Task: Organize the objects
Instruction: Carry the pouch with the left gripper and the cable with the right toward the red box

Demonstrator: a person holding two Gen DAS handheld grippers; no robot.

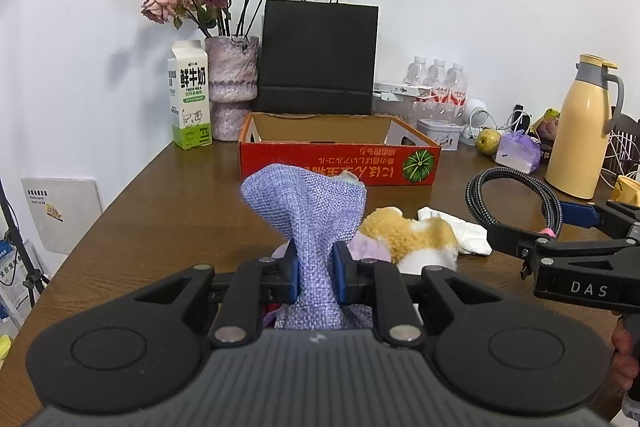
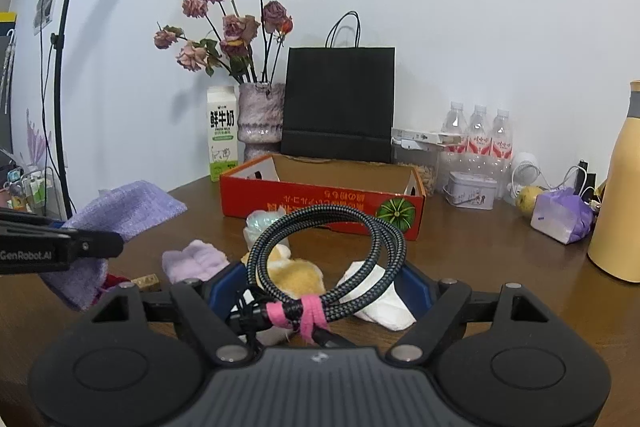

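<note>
1. The left gripper (image 1: 316, 277) is closed on a purple woven pouch (image 1: 312, 223). Its two blue pads press the pouch from both sides at a narrow, pinched part, so the gap between them is small. The cloth spreads wide above the pads and also hangs below them.

2. In the right wrist view the same pouch (image 2: 132, 211) is lifted above the brown table (image 2: 480, 259), at the left side, and the left gripper (image 2: 94, 249) reaches in from the left edge.

3. The right gripper (image 2: 320, 287) has its fingers wide apart. A coiled braided cable (image 2: 332, 247) sits between them, tied with a pink strap (image 2: 304, 311) close to the gripper body. I cannot tell whether the fingers really grip the cable or whether it only rests there.

4. In the left wrist view the cable (image 1: 516, 199) is a loop that stands up from the tip of the right gripper (image 1: 556, 227), at the right side and above the table (image 1: 160, 211).

5. Between the two grippers, on the table, lie a yellow and white plush toy (image 1: 412, 235), a white folded cloth (image 1: 464, 231) just beside it, and a light purple fluffy item (image 2: 196, 261).

6. Behind these things stands an open red cardboard box (image 1: 340, 163) with a green pumpkin picture on its front wall. It is well ahead of both grippers.

7. Behind the box, along the wall, are a black paper bag (image 1: 320, 59), a vase with dried roses (image 1: 232, 83) and a milk carton (image 1: 189, 95). A yellow thermos jug (image 1: 580, 127) stands at the right.
</note>
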